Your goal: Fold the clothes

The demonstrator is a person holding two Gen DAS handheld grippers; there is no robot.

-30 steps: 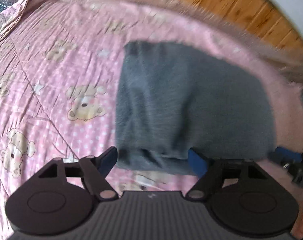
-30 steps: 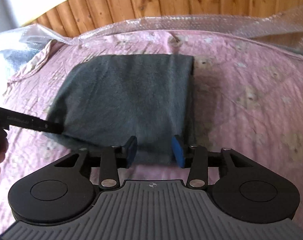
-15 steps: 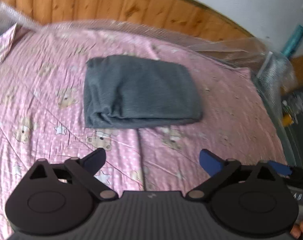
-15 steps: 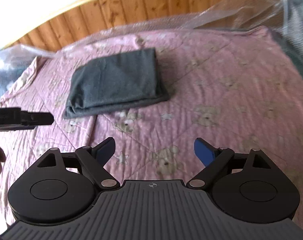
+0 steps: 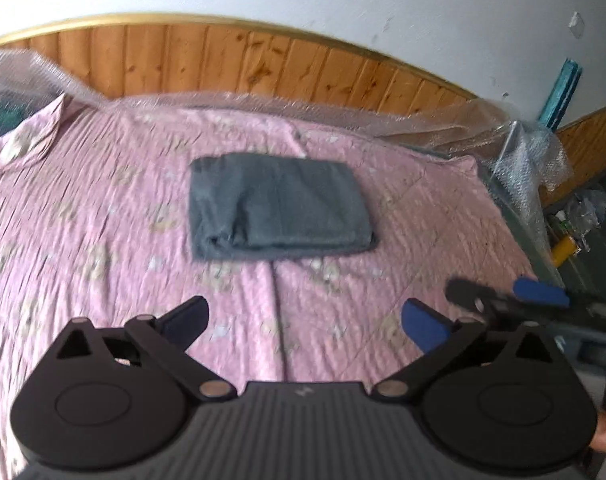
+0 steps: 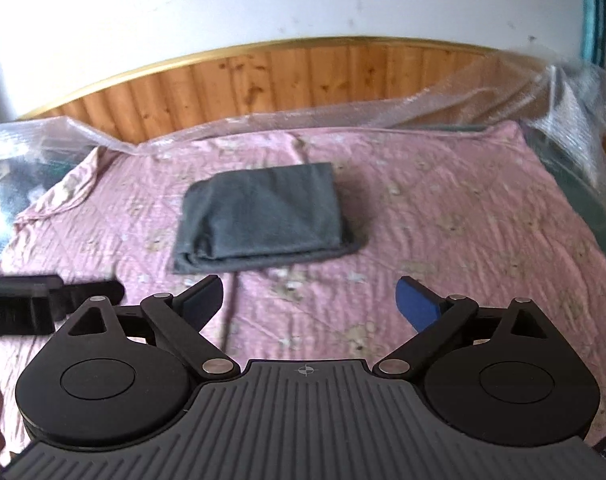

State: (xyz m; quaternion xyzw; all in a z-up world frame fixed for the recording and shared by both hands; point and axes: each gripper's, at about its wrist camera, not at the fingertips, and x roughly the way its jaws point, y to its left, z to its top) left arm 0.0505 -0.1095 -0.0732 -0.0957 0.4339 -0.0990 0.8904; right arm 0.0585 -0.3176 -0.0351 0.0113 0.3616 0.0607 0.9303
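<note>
Grey cloth, a folded garment [image 5: 279,208], is lying flat as a neat rectangle on the pink quilt [image 5: 103,220] that is covering the bed, a little toward the wooden headboard [image 5: 231,64] and well apart from both tools. Its thick folded edge is facing the near side, with loose layers bunching at the near left corner. Clear plastic sheeting [image 6: 423,108] is crinkling along the far edge of the bed and down its right side.

Hanging over the near part of the quilt, the left gripper [image 5: 303,320] is holding its jaws spread wide, with nothing between them but bare bedding. Beside it, the right gripper [image 6: 309,300] is opening its jaws a touch further, and they too are holding nothing; the garment is sitting beyond their tips, untouched. Each tool is showing at the edge of the other's view, so the two are riding side by side. Something yellow is standing off the right side of the bed, though the blur there is too heavy for me to say what it is.
</note>
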